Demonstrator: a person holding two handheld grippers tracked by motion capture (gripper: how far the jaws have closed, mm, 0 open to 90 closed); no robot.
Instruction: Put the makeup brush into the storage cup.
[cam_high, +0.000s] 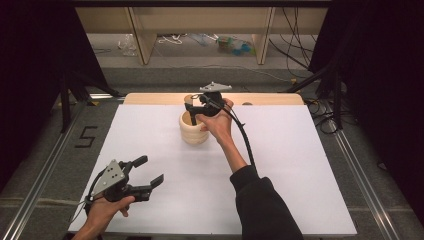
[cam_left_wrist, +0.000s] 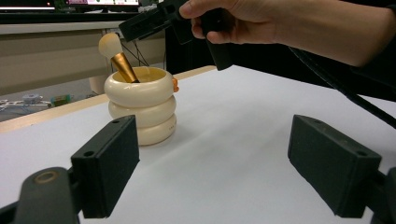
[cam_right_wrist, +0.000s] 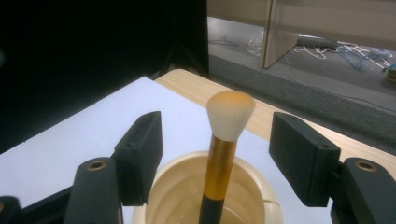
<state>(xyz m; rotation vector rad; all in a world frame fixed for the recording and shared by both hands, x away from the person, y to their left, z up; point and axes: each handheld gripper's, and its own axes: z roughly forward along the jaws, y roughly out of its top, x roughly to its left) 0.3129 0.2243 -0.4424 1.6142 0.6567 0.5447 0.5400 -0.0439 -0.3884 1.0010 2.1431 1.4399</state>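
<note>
Cream holder (cam_high: 193, 131) with one brush (cam_right_wrist: 223, 140) between right gripper's (cam_right_wrist: 217, 163) released jaws; left gripper (cam_high: 148, 175) likewise released.

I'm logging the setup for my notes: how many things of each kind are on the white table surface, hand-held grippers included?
Cream ribbed ring-stacked holder: 1
Makeup brush with gold ferrule and pale bristles, standing in the holder: 1
Black hand-held grippers: 2, left hand-held gripper and right hand-held gripper
Total: 4

The high view looks forward and down over the whole white table (cam_high: 280, 165). The left gripper view sits low at the near left, facing the far cream holder (cam_left_wrist: 140, 109). The right gripper view hovers close above that holder (cam_right_wrist: 187, 186), which all three share
</note>
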